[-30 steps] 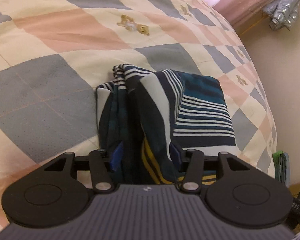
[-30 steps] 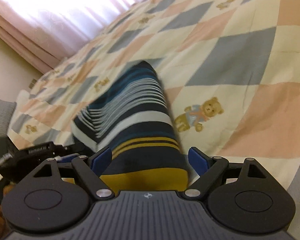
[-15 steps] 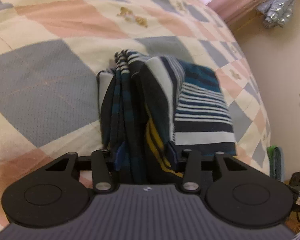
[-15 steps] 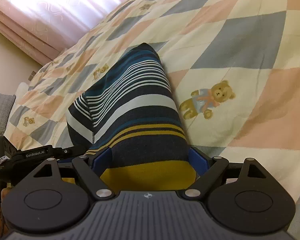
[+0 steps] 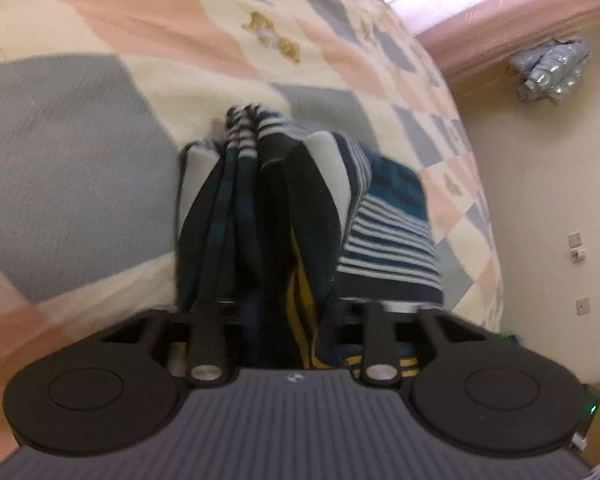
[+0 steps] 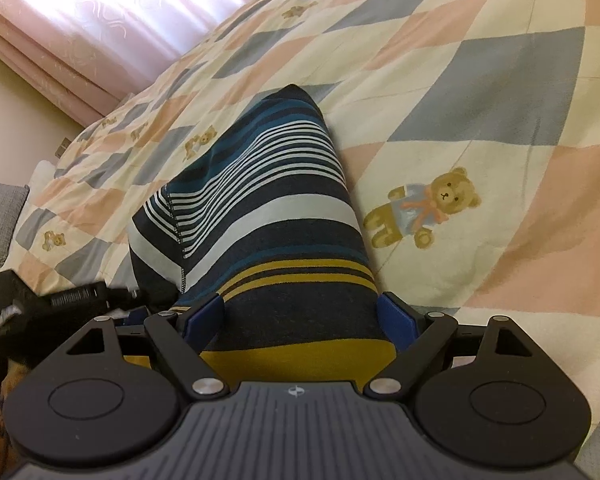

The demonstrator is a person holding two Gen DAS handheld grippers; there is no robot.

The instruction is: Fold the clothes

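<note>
A bed is filling both views, covered by a patchwork quilt (image 6: 480,92) of cream, pink and grey-blue diamonds printed with small teddy bears (image 6: 422,208). Pink curtains (image 6: 80,40) are glowing with daylight behind it, and in the left wrist view a cream wall with switch plates (image 5: 575,240) is standing beyond the bed's edge, a silvery crumpled bundle (image 5: 552,72) hanging high on it.

The striped garment (image 6: 268,216) is lying on the quilt as a folded stack, banded in navy, teal, white and mustard yellow. Its near end is sitting between the 2 grippers, and its far end is tapering away across the bed just beside 1 teddy bear.

The left gripper (image 5: 284,312) is closing its jaws on a bunched edge of the garment (image 5: 268,216); the gathered folds are standing upright between the fingers and hiding the pads, so the cloth is filling the narrow gap and looks pinched. This view is slightly blurred.

The right gripper (image 6: 300,318) is standing with its jaws wide, the 2 blue pads (image 6: 396,316) flanking the garment's broad navy and yellow end. Both pads are sitting against the sides of the cloth, though whether they are pressing on it cannot be told. In the right wrist view the left gripper's black body (image 6: 68,296) is showing at the lower left, next to the stack.
</note>
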